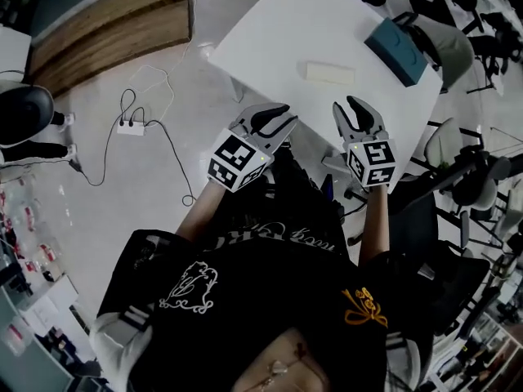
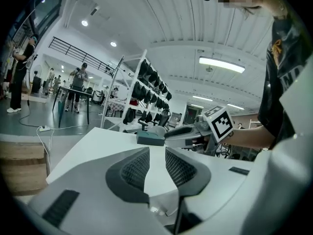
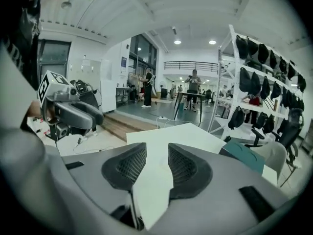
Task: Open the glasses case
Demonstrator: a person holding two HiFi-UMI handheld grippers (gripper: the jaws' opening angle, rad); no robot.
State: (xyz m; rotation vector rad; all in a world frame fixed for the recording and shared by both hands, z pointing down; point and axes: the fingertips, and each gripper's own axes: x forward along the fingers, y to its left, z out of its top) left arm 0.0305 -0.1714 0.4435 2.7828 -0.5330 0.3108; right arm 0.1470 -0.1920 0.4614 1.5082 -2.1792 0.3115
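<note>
Glasses case (image 1: 331,73) on table (image 1: 270,39), just beyond right hand-held gripper (image 1: 345,106), apart.

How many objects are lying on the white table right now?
2. A pale oblong box lies mid-table; a teal case sits at the right edge of the white table. The views show nothing else on it.

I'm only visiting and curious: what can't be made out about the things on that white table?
- Pale case: head view, too small to show seam or hinge; neither gripper view shows it.
- Teal box: too small in every view to identify.
- Table: far corner cut by head view's top edge.
</note>
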